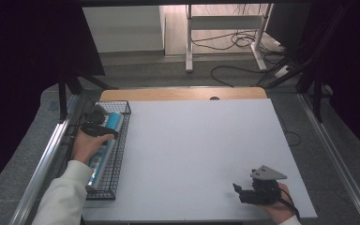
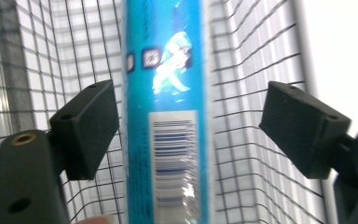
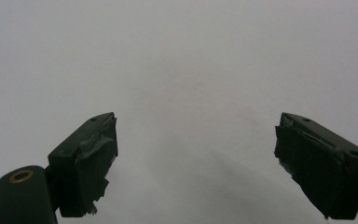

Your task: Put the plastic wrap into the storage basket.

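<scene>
The left claw [image 2: 189, 135] stands spread, its two black jaws either side of a blue tube [image 2: 165, 112] with clear air between each pad and the tube's flanks; nothing is pinched. In the high view this claw [image 1: 98, 127] sits at the left edge of the frame, over a black wire basket [image 1: 120, 154] on the left margin of the white tabletop [image 1: 197, 150], with the person's left hand [image 1: 86, 145] behind it. The tube [image 1: 105, 140] lies lengthwise in the basket, resting on the mesh floor, its barcode panel facing up toward the left gripper view's camera.

The right claw [image 3: 196, 163] is likewise spread and holds nothing, its jaws over bare white surface; in the high view it [image 1: 243, 192] rests at the lower right of the frame, well apart from the basket.

My judgement on handling: the tube looks light, with a glossy printed skin that will likely be slippery, and soft enough to dent under a hard squeeze (it may be a toothpaste-type pack, though the print is too blurred to read). The best hold would be across its middle, near the barcode, where both flanks are exposed and the weight balances.

Count: one tube, one basket, two claws.
</scene>
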`<state>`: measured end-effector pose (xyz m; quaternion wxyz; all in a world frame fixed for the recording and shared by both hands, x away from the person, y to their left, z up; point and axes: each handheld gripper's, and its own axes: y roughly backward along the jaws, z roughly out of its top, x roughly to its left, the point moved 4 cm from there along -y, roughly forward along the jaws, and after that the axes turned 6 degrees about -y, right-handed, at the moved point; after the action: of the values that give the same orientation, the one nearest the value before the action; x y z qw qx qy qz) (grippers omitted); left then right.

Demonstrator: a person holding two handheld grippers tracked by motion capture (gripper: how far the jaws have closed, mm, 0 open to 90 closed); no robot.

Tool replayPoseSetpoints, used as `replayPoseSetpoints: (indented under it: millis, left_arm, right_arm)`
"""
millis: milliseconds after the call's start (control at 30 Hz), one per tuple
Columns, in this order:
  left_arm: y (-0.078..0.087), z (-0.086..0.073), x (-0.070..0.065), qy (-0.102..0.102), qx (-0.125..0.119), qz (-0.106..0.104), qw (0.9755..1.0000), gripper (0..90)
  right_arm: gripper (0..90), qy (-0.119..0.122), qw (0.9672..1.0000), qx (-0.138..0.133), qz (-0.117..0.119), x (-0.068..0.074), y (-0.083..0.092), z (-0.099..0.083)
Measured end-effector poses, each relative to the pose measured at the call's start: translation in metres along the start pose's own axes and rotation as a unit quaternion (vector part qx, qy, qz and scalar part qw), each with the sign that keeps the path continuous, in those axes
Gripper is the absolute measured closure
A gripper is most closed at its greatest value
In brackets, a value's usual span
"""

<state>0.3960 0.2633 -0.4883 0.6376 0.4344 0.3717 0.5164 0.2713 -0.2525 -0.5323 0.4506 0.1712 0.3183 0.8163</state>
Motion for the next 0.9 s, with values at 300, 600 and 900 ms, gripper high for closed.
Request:
replayPoseSetpoints:
  millis: [300,600,900]
  left_arm:
    - [0.028,-0.009,-0.005,-0.033,-0.055,-0.046,0.9969,14.8]
    - [0.048,-0.03,-0.025,-0.064,-0.095,-0.083,0.9899,15.3]
    - [0.05,-0.049,-0.072,-0.108,-0.119,-0.122,0.9795,15.6]
  right_arm:
    - [13.5,-0.001,1.0,-0.003,-0.002,0.0,0.002,0.0]
    - [13.4,-0.001,1.0,-0.002,-0.006,0.0,0.002,0.0]
    - [13.4,0.0,1.0,-0.006,-0.006,0.0,0.004,0.0]
